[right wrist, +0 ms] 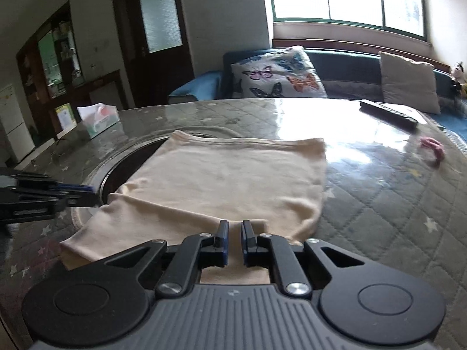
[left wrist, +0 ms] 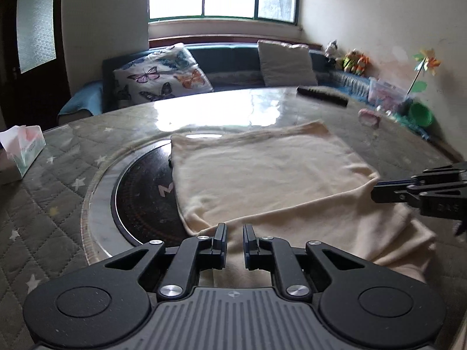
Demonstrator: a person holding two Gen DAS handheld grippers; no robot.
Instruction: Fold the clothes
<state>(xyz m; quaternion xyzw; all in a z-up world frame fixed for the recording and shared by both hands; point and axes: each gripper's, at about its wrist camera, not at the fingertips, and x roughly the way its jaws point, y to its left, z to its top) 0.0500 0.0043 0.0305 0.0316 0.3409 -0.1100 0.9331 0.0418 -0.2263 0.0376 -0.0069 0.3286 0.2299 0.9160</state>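
Note:
A cream garment [left wrist: 262, 175] lies partly folded on the round table, its near part spread toward me; it also shows in the right wrist view [right wrist: 227, 175]. My left gripper [left wrist: 234, 233] hovers over the garment's near edge with a small gap between its jaws and nothing in them. My right gripper [right wrist: 234, 230] stands the same way over the garment's near right part. Each gripper shows from the side in the other's view: the right one [left wrist: 376, 194] at the garment's right edge, the left one [right wrist: 90, 195] at its left edge.
A dark round hotplate [left wrist: 146, 198] is set in the table under the garment's left side. A tissue box [left wrist: 22, 151] stands at the left, a black remote [left wrist: 322, 95] and a pink object [left wrist: 369, 118] at the far right. A sofa with cushions [left wrist: 163, 75] lies behind.

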